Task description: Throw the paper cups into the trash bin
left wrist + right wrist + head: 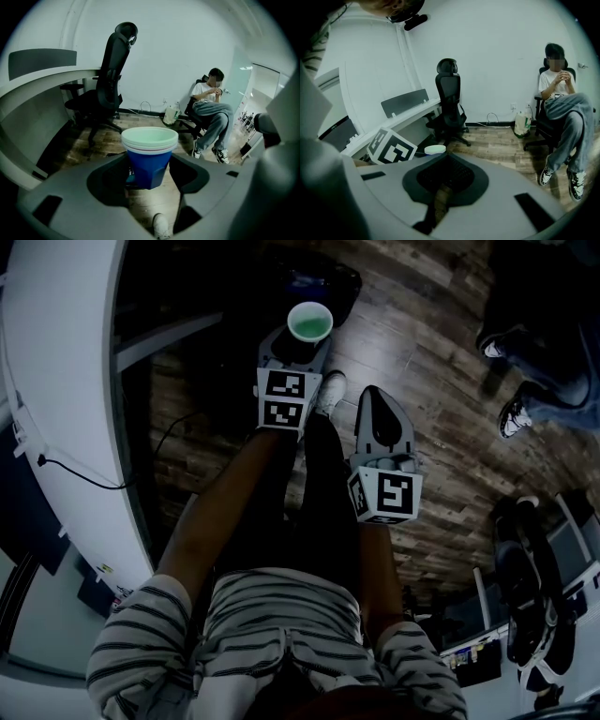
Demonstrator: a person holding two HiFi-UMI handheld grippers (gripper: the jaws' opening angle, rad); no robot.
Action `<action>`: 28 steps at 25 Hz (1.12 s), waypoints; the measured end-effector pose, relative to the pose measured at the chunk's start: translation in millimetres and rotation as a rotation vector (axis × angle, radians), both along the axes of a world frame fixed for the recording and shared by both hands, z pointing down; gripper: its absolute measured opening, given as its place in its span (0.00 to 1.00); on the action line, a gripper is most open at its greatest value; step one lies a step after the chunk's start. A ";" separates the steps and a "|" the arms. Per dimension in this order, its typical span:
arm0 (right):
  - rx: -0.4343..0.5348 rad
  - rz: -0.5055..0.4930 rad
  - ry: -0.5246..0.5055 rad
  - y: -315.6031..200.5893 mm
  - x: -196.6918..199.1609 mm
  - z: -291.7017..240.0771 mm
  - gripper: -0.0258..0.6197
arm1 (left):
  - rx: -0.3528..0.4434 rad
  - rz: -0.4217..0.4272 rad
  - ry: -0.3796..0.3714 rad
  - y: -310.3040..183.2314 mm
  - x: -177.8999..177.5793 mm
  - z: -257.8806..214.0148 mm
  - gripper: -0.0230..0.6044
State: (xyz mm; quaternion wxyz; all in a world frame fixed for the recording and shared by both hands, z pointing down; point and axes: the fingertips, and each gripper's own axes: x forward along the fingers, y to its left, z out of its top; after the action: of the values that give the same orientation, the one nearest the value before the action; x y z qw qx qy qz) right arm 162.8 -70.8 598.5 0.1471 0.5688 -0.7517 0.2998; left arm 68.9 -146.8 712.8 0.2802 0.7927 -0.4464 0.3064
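A stack of blue paper cups (149,157) with white rims and a pale green inside hangs between the jaws of my left gripper (150,165), which is shut on the blue wall. From the head view the cups (309,322) sit at the tip of the left gripper (298,345), above the wooden floor. Just beyond them is a dark rounded container (319,279), which looks like a bin with a black liner. My right gripper (379,401) hangs lower and to the right, its jaws together with nothing in them. In its own view the right gripper (444,183) shows only a thin slit.
A curved white desk (56,381) runs along the left. A black office chair (112,70) stands by it. A person sits on a chair (211,105) at the far wall, their shoes (514,418) at the right. My own foot (330,390) is below the left gripper.
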 end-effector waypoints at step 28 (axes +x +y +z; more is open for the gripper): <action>-0.033 -0.023 -0.006 -1.3 -0.8 38.5 0.06 | -0.171 0.003 -0.001 -36.1 -1.0 129.9 0.49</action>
State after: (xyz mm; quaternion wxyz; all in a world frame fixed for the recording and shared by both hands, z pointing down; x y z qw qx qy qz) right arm 162.0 -72.0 637.1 0.1576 0.5568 -0.7534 0.3122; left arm 67.9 -182.9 842.7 0.3463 0.7664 -0.4176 0.3440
